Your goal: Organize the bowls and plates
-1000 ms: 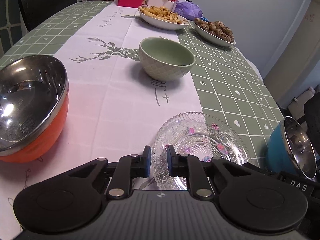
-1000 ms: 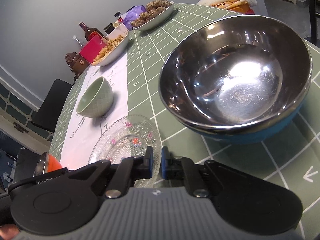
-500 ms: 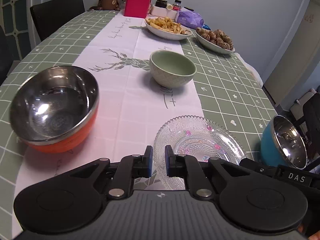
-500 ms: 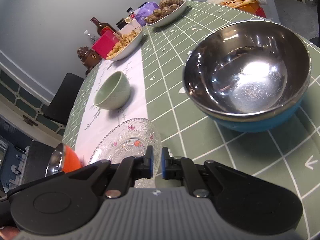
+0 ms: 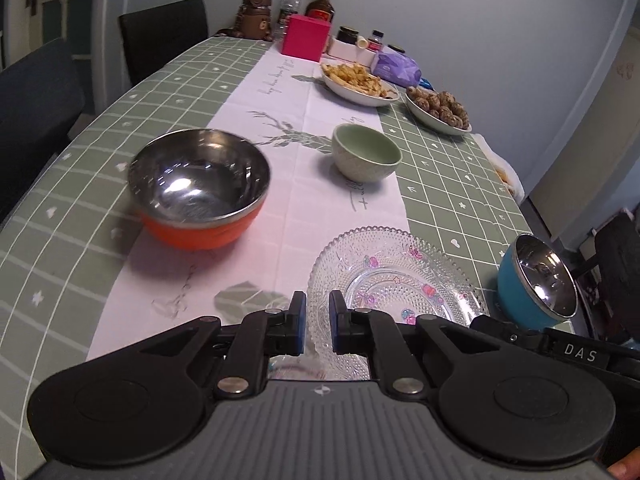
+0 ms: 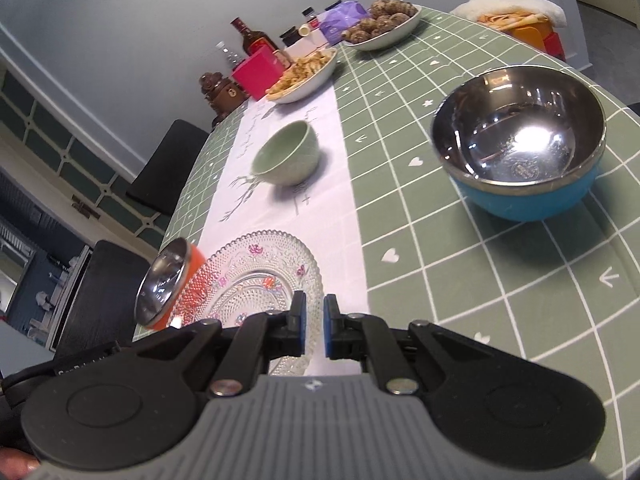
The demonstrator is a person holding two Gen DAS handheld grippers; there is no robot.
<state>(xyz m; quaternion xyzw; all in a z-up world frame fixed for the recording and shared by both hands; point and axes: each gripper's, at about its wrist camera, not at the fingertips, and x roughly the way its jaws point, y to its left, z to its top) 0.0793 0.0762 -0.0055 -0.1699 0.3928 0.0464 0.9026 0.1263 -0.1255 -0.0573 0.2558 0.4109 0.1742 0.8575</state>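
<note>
Glass plate near rim hidden behind left gripper; both grippers nearly closed, empty. Right gripper: blue bowl near table edge.

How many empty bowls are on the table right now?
3. The orange steel-lined bowl sits left of the runner, the green ceramic bowl on the runner's middle, and the blue steel-lined bowl on the green cloth to the right. None looks hidden.
</note>
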